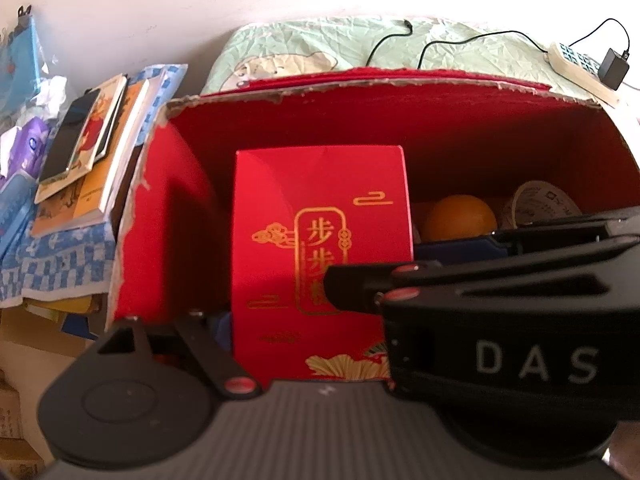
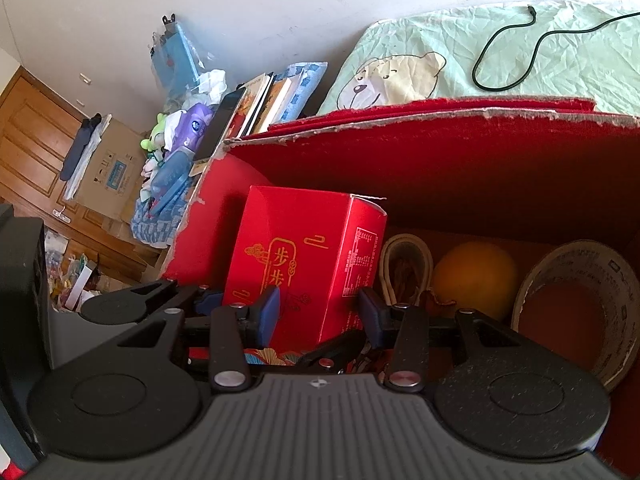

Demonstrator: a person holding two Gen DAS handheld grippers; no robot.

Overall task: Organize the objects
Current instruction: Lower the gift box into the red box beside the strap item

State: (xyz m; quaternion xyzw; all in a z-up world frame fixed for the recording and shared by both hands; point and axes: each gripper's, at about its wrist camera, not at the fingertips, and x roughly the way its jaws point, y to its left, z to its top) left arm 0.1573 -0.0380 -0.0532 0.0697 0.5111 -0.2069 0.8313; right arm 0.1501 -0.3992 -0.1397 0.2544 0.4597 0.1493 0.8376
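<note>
Two grippers straddle one upright red carton [image 2: 308, 264] standing in the big red box [image 2: 480, 168]: the right gripper [image 2: 318, 312], nearer, has its blue pads either side of the carton's lower corner (contact unclear), the left gripper [image 1: 304, 308] spread wide behind; gold lettering, long axis vertical.

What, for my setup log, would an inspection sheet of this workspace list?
Surface: green bedsheet, wrinkled.
Job's things: red carton upright in open red box, with orange and tape roll.
Clutter: book stack left of box.
Grippers: right gripper pads flank carton; left gripper alongside; contact unclear.
Cables: black cable, power strip on sheet.
Surroundings: white wall, wooden door, cardboard box.
</note>
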